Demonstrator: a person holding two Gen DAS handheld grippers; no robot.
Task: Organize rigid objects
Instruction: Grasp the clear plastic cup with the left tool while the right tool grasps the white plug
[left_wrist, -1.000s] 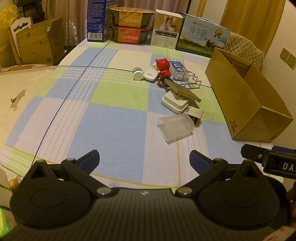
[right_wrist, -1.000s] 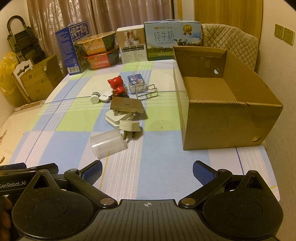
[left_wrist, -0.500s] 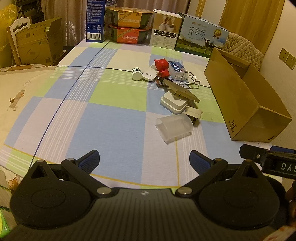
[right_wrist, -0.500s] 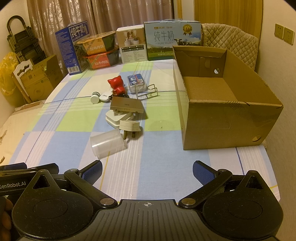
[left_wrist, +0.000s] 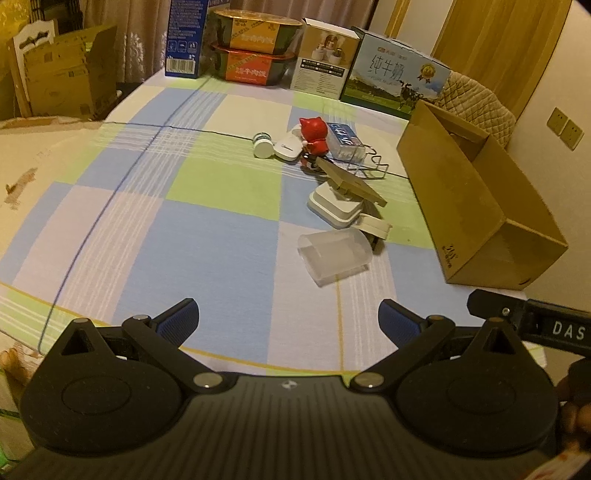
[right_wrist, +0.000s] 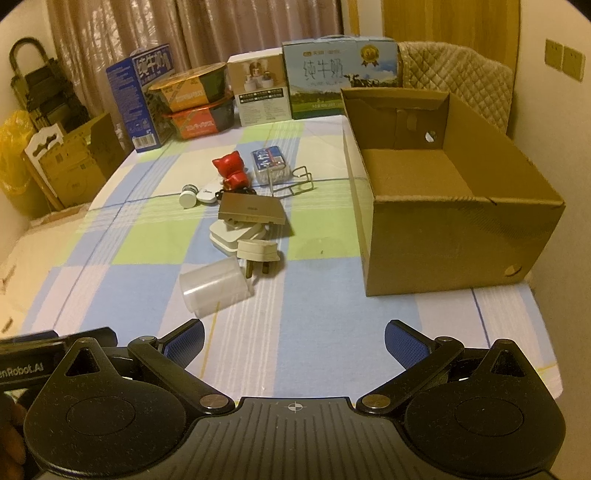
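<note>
A checked tablecloth in blue, green and white covers the whole table, and on it at about 2 o'clock in the right wrist view sits the big open cardboard box, upright, its inside bare as far as the camera sees. Along the far edge, around 12 o'clock, stand a milk carton case, a white product box, two stacked noodle bowls and a tall blue carton.

Now the clutter, grouped just left of the box at roughly 11 o'clock. Nearest the grippers lies a translucent plastic cup on its side. Just beyond it, touching or nearly so, a white plug adapter with its prongs pointing toward us. Behind that, a white square charger with a tan flat plate tilted across its top. Farther back: a wire rack, a blue-labelled packet, a red cat figurine, a white oval case and a small white-capped jar.

The right gripper hangs low at 6 o'clock, fingers spread wide, nothing between them. The left gripper is likewise spread and empty, with the cup at its 1 o'clock.
</note>
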